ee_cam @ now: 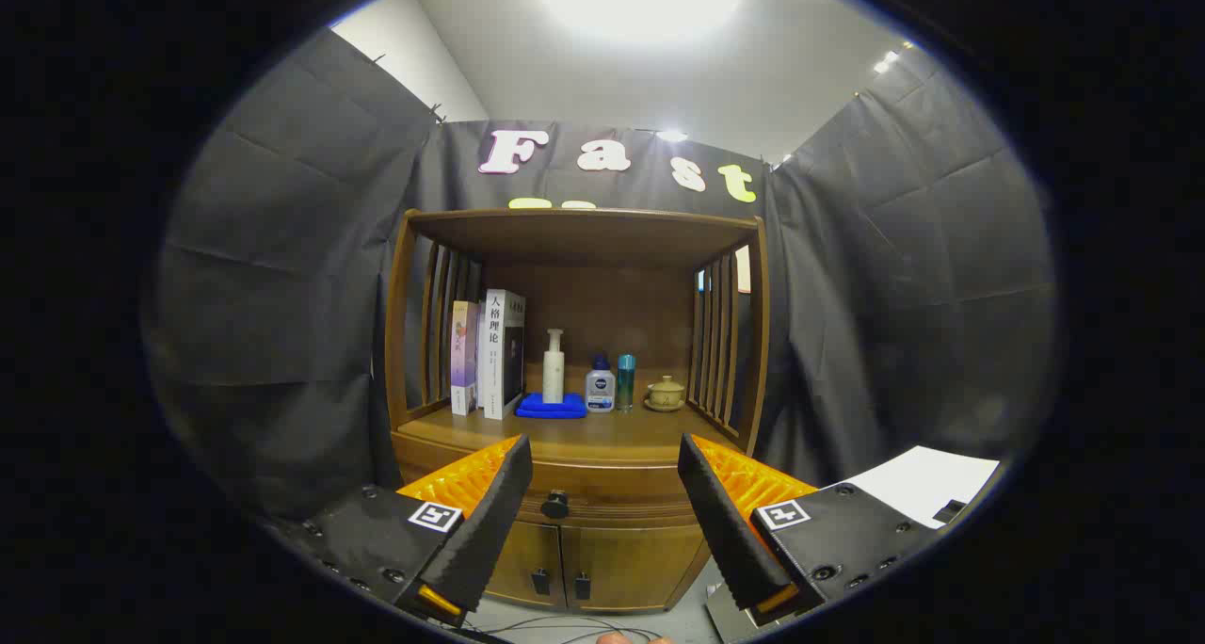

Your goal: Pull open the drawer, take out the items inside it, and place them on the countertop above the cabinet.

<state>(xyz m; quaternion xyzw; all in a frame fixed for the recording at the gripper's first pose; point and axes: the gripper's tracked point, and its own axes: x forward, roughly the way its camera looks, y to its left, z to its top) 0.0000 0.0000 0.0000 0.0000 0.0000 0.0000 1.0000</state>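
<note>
Your gripper (602, 493): fingers spread wide, holding nothing, framing the drawer knob (554, 504) just beyond. Drawer (602, 493) closed. Countertop (612, 434), left to right: books (490, 354), white pump bottle (554, 367) on blue cloth (551, 406), two small bottles (610, 383), lidded cup (666, 393). Cabinet doors (588, 564) below, shut.

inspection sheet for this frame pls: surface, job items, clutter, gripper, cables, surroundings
Surface: brown wooden countertop, front part bare.
Job's things: wooden drawer shut, round dark knob between the fingers; contents hidden.
Clutter: upright books, white pump bottle on folded blue cloth, small white bottle with blue cap, teal bottle, lidded ceramic cup.
Gripper: open, short of the knob.
Cables: thin wires on the floor.
Surroundings: black cloth walls, white sheet beside the cabinet.
</note>
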